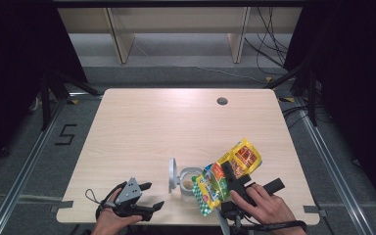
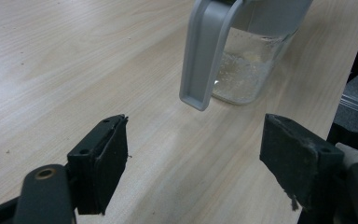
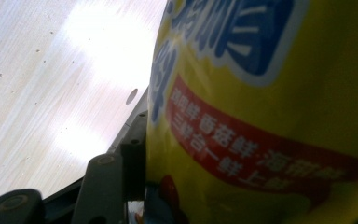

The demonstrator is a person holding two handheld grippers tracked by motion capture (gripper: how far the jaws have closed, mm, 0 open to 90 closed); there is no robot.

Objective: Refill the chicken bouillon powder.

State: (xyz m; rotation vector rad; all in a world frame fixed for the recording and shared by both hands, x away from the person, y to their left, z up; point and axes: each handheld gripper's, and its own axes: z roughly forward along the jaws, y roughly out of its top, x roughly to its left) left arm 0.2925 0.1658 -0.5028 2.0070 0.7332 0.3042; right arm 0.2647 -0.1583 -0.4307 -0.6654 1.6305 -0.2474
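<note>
Two hands at the near edge each hold a tool. Right tool is clenched on a yellow snack bag, tilted with its lower end over an open glass jar just left of it. Pouring looks under way; next it likely needs more tilt. Left tool rests released, the jar ahead on the surface.

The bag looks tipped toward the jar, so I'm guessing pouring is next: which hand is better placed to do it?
Probably the right: its gripper is clamped on the bag, tilted beside the open jar. The left gripper sits open and empty.
</note>
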